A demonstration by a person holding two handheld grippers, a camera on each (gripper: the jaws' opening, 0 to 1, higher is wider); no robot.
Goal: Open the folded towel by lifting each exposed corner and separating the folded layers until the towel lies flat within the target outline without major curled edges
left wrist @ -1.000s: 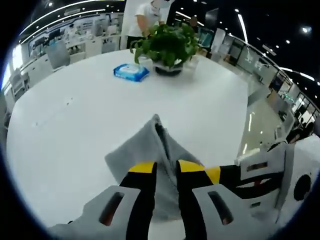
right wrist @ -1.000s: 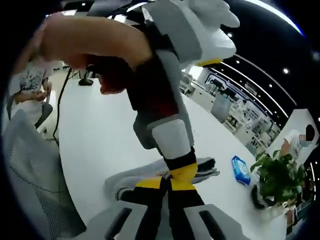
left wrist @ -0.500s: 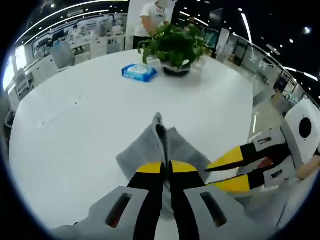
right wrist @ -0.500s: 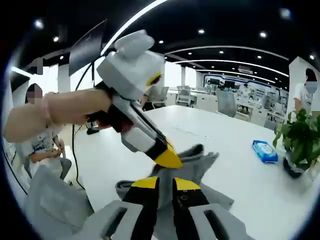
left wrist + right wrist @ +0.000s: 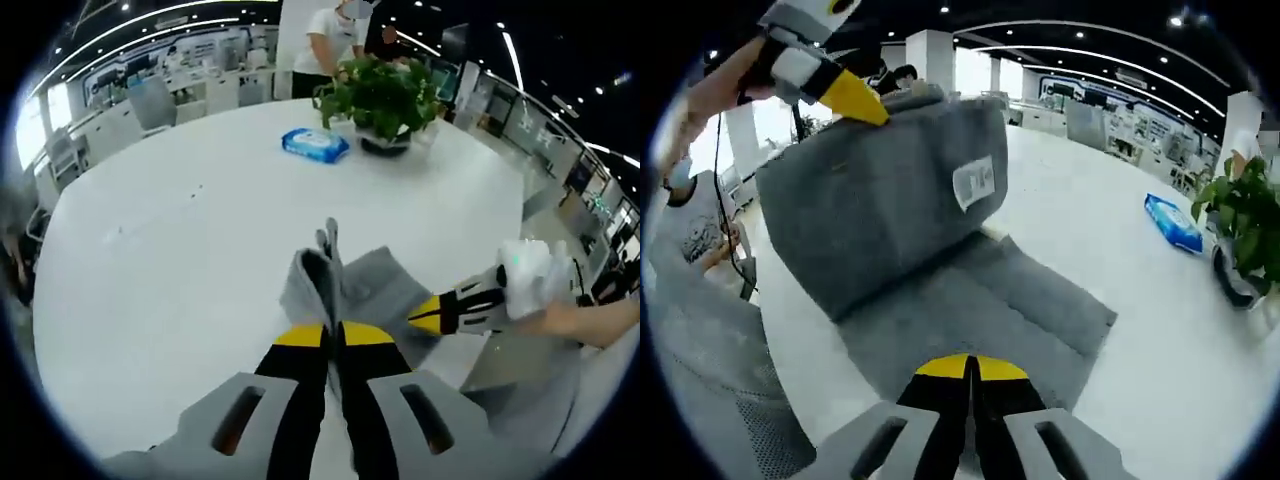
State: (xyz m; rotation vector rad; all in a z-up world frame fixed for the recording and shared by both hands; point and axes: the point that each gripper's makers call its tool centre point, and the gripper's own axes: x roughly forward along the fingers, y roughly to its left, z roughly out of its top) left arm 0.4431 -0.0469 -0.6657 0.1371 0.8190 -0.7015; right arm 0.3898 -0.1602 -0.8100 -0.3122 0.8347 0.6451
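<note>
Left hand-held gripper [image 5: 333, 335] pinching towel [image 5: 890, 200] | right hand-held gripper [image 5: 970, 370] pinching towel

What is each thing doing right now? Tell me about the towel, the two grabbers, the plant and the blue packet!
towel: partly unfolded, one layer lifted up, the rest lying on the table
left gripper: shut on the towel's raised edge
right gripper: shut on the towel's low edge
white tag: showing on the lifted layer
potted plant: upright on the table
blue packet: lying flat, closed
</note>
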